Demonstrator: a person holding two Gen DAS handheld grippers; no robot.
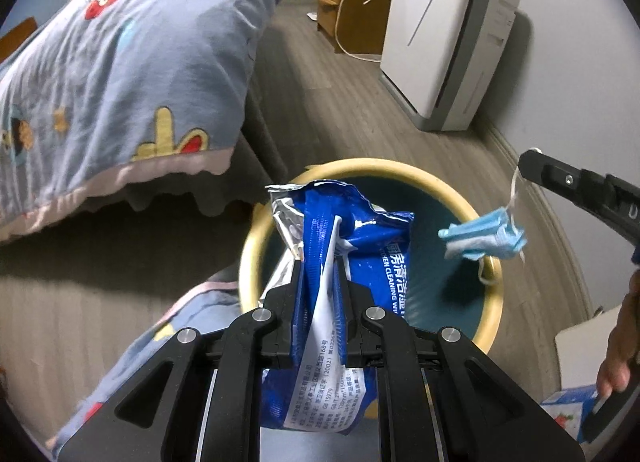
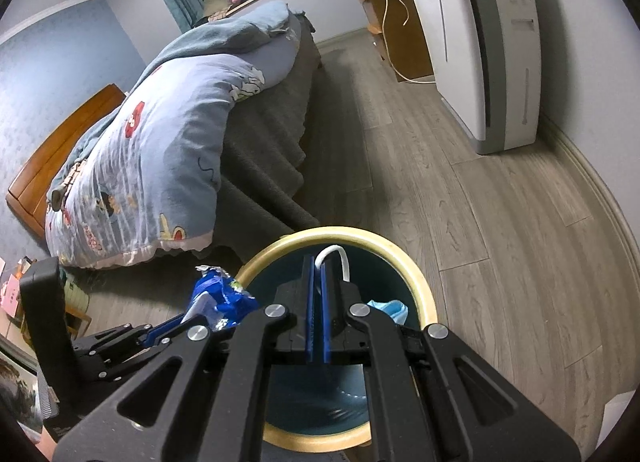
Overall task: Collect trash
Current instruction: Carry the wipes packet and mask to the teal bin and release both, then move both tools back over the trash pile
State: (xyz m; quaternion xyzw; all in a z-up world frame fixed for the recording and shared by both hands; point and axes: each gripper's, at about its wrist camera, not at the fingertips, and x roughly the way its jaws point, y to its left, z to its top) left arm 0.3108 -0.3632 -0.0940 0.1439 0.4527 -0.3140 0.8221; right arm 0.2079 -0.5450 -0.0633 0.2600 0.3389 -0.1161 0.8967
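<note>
A round bin with a cream rim point(image 1: 496, 294) and teal inside stands on the floor; it also shows in the right wrist view point(image 2: 416, 278). My left gripper point(image 1: 320, 262) is shut on a crumpled blue wet-wipe packet point(image 1: 360, 230) and holds it over the bin's near left edge. My right gripper point(image 2: 320, 262) is shut on the white ear loop point(image 2: 340, 256) of a blue face mask point(image 1: 484, 236), which dangles over the bin's right side. The mask partly shows below the right fingers point(image 2: 386, 308). The packet and left gripper appear at the lower left there point(image 2: 220, 294).
A bed with a blue cartoon quilt point(image 1: 120, 82) stands left of the bin, its edge hanging close. A white air purifier point(image 1: 444, 42) and a wooden cabinet point(image 1: 352, 10) with a cable stand along the right wall. A small printed box point(image 1: 568, 418) lies at lower right.
</note>
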